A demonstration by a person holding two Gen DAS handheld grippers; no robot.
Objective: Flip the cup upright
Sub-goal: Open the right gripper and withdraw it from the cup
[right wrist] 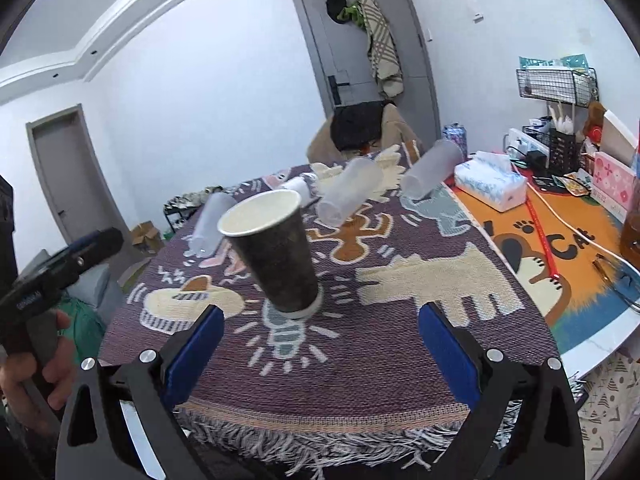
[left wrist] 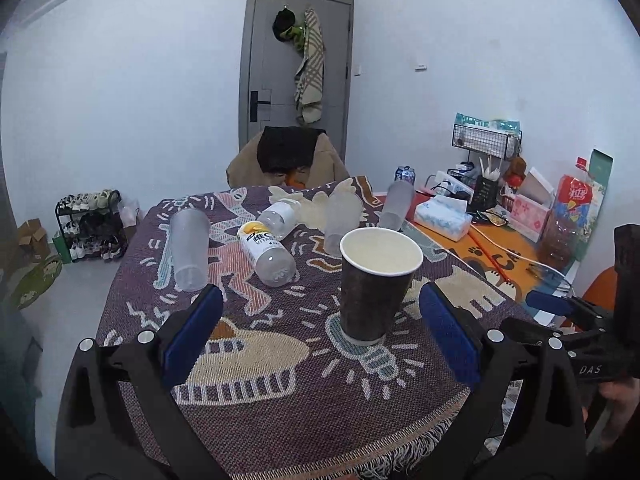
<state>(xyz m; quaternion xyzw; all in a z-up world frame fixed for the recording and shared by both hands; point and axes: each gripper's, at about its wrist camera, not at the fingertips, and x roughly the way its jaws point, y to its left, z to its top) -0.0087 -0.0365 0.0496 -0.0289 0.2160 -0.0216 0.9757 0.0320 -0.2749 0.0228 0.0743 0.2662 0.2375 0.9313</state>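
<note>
The dark paper cup point(left wrist: 376, 286) stands upright, mouth up, on the patterned woven cloth point(left wrist: 280, 420) toward the near edge of the desk, its base on a light-bulb figure in the weave. Its pale inside looks empty. The left tool point(left wrist: 320, 332) is spread wide with the cup ahead of the gap between its blue pads point(left wrist: 192, 336), touching neither. The right tool point(right wrist: 320, 352) is likewise spread wide and holds nothing, and the cup point(right wrist: 276, 256) sits just beyond its pads.

Readable writing is scarce. The right tool's body, seen at the right edge of the left view, carries "DAS". A clear bottle point(left wrist: 266, 254) lying on its side mid-desk has a yellow and white label with "VITA" legible and the rest cut off. The orange mat point(right wrist: 560, 248) along the desk's right edge reads "CAT" beside a paw print.

Three frosted plastic cups lie tipped over across the far half of the cloth: one point(left wrist: 190, 254) toward the left edge, one point(left wrist: 340, 222) in the middle, one point(left wrist: 396, 204) near the far right; all appear empty. A tissue box point(left wrist: 442, 216) sits on the mat with a tissue sticking up. A blue drink can point(left wrist: 405, 175) stands at the far edge; its print is too small to read. A wire basket point(left wrist: 486, 140) and packages crowd the far right corner, their lettering unreadable.
</note>
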